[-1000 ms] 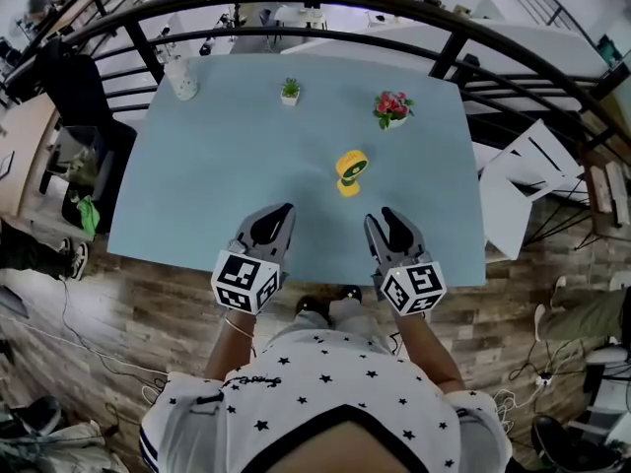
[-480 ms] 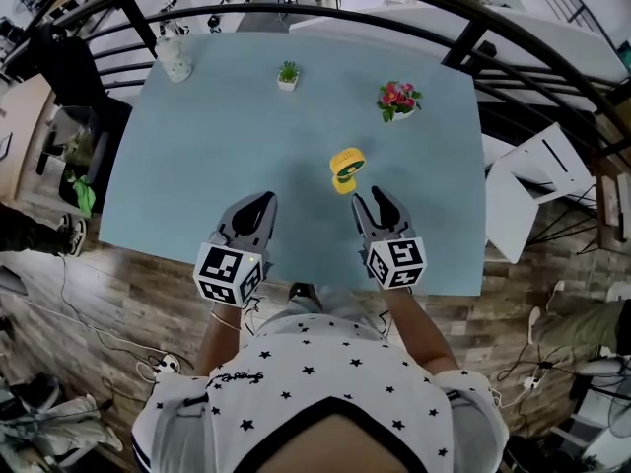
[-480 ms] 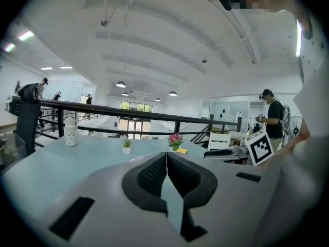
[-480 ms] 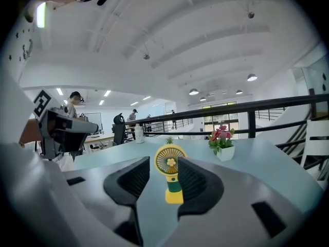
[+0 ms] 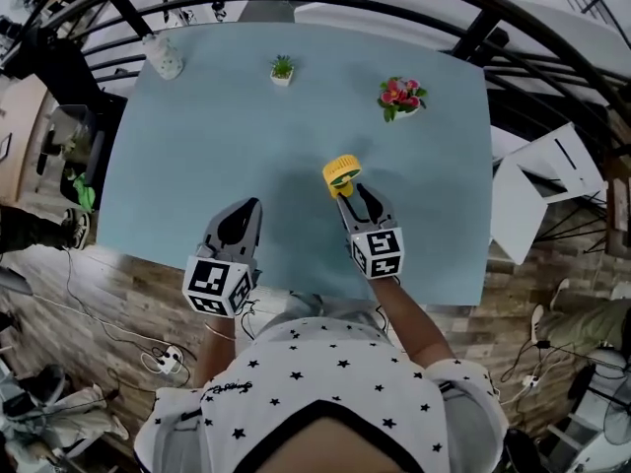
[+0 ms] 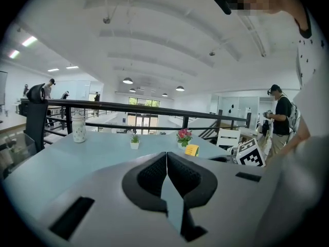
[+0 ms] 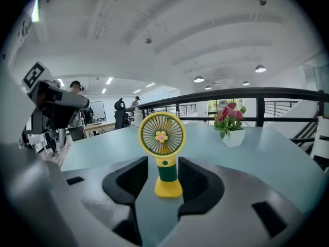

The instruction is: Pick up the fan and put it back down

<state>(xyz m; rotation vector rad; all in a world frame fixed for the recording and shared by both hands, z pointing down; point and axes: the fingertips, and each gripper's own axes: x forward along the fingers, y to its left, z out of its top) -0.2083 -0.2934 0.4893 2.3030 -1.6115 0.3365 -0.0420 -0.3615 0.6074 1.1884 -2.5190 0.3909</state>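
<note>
Right gripper (image 5: pixel 353 197): jaws apart, just been opening, flanking the upright yellow fan (image 7: pixel 161 134) untouched. Left gripper (image 6: pixel 167 171): jaws together, empty.

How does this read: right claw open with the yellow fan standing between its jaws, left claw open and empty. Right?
Not quite: the left claw is shut, jaws together on nothing, as the left gripper view shows. The rest holds: the right claw, its jaws just having been opening, is open with the yellow fan standing between them.
</note>
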